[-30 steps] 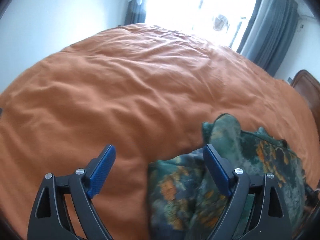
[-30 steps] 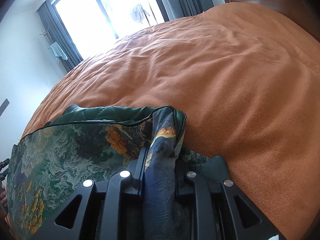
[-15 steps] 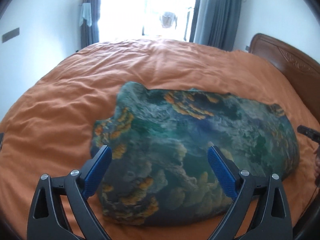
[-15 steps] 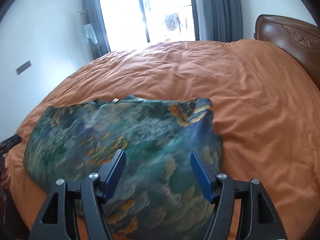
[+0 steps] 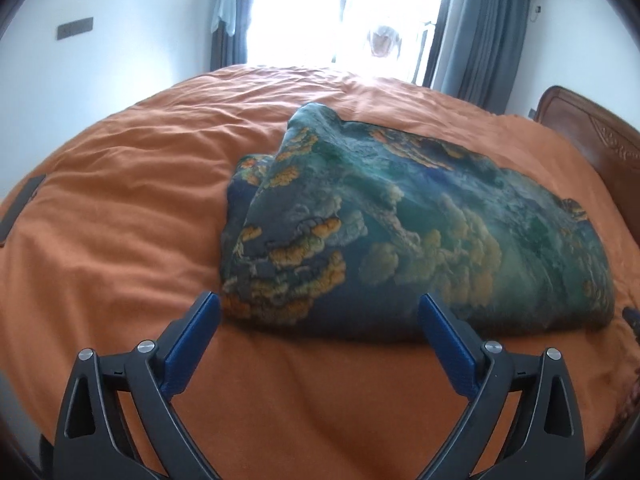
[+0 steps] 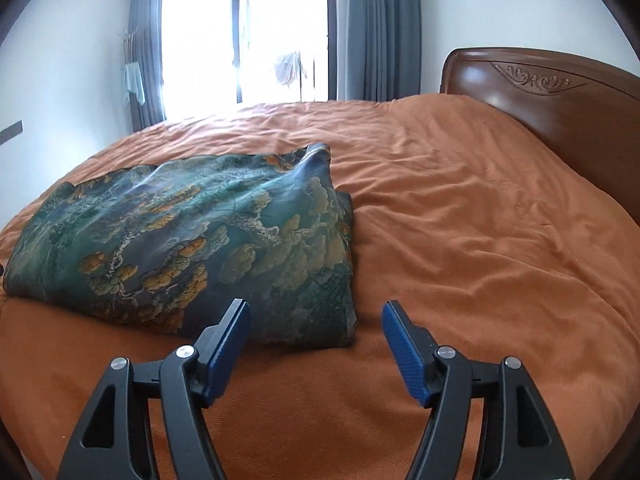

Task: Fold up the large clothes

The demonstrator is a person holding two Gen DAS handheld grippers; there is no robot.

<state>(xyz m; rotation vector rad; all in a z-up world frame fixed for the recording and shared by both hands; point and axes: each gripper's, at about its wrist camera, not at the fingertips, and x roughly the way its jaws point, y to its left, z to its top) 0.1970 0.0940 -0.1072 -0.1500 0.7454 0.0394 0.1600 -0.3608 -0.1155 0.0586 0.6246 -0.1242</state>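
On the orange bedspread (image 5: 120, 240) lay the folded garment (image 5: 400, 240), a dark green piece printed with blue and orange-yellow cloud shapes. It rested flat on the cover as a broad bundle, its long side running across the bed, with one corner standing up in a small peak toward the window (image 6: 280, 32). In the right wrist view the same garment (image 6: 192, 248) sat to the left of the middle of the bed, well apart from the wooden headboard (image 6: 560, 96).

Both tools hung above the near strip of bedspread, short of the garment's front edge. The left gripper (image 5: 318, 316) stood spread wide, its blue pads (image 5: 192, 344) apart with nothing between them; its jaws had just been opening further. The right gripper (image 6: 316, 318) was released too, its jaws having just been opening, and no cloth was caught between its pads (image 6: 226, 344). Neither tool touched the garment.

Grey curtains (image 6: 380, 32) framed the bright window, and a dark flat object (image 5: 20, 212) lay at the far left edge of the bedspread.
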